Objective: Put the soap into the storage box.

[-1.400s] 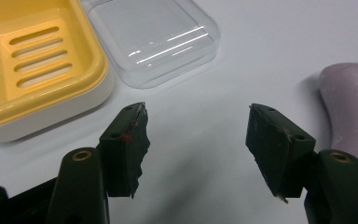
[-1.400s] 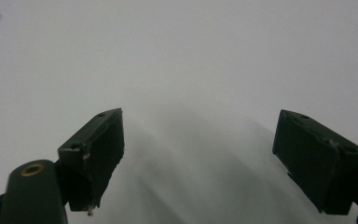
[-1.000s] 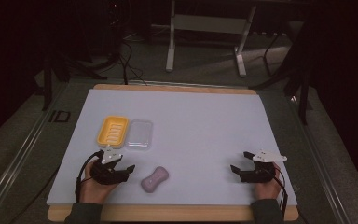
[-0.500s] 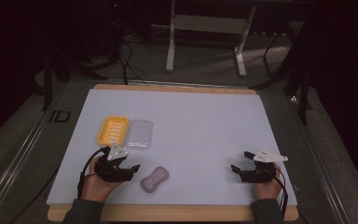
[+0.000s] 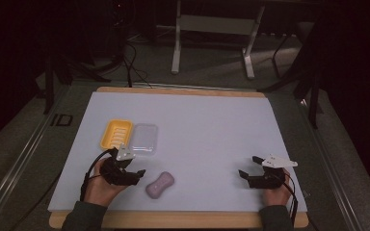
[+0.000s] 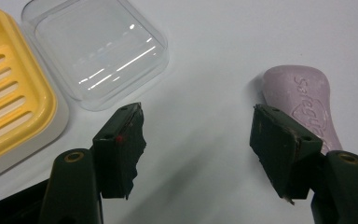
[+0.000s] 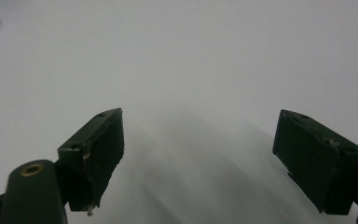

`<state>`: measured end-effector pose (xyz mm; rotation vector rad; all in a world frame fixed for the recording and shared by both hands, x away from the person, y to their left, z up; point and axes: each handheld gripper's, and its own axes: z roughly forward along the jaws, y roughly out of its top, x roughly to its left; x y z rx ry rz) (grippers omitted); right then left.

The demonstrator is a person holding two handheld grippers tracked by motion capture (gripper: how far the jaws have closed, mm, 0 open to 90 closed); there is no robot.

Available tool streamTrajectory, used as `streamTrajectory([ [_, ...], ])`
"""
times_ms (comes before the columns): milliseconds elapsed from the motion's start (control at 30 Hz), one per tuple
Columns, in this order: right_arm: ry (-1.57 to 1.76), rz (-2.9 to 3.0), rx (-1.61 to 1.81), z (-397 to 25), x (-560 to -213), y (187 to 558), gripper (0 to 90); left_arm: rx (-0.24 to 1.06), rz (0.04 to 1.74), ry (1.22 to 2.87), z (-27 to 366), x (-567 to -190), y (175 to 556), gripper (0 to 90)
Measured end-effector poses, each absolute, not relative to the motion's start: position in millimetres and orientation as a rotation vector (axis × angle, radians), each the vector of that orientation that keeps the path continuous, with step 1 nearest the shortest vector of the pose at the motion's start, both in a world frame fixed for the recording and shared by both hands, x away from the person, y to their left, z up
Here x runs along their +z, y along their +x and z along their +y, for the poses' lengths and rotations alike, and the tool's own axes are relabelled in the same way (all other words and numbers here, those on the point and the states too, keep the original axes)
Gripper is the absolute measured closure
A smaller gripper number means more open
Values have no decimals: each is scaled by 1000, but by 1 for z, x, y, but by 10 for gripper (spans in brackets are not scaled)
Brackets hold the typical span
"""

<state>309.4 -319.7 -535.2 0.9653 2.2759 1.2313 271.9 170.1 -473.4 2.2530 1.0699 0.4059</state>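
Observation:
A pale purple soap bar [image 5: 160,184] lies on the white table sheet [image 5: 202,130] near the front left. My left gripper [image 5: 136,171] stands open just left of it, nothing between its jaws. In the left gripper view the soap bar [image 6: 303,100] sits beside and partly behind the right-hand jaw, with my left gripper [image 6: 198,128] over bare sheet. A yellow soap dish [image 5: 116,133] and a clear plastic lid [image 5: 144,137] lie side by side just beyond the left gripper. My right gripper [image 5: 248,167] rests open at the front right, empty, and my right gripper [image 7: 198,137] looks along bare sheet.
The yellow soap dish [image 6: 9,102] and clear lid [image 6: 98,46] fill the upper left of the left gripper view. The sheet sits on a wooden board [image 5: 183,90]. Dark floor, cables and a metal stand [image 5: 212,29] lie beyond the table's far edge.
My left gripper has turned and shifted slightly right toward the soap bar. The right gripper has stayed in place.

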Motion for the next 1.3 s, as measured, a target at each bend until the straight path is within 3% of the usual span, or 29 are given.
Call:
streamTrajectory([
  [633, 969, 2278, 1230, -319, -535, 309, 162, 388, 1138, 2303, 158, -459, 276, 362],
  [1300, 955, 2285, 1214, -318, -535, 309, 162, 347, 1087, 2384, 141, -460, 276, 335],
])
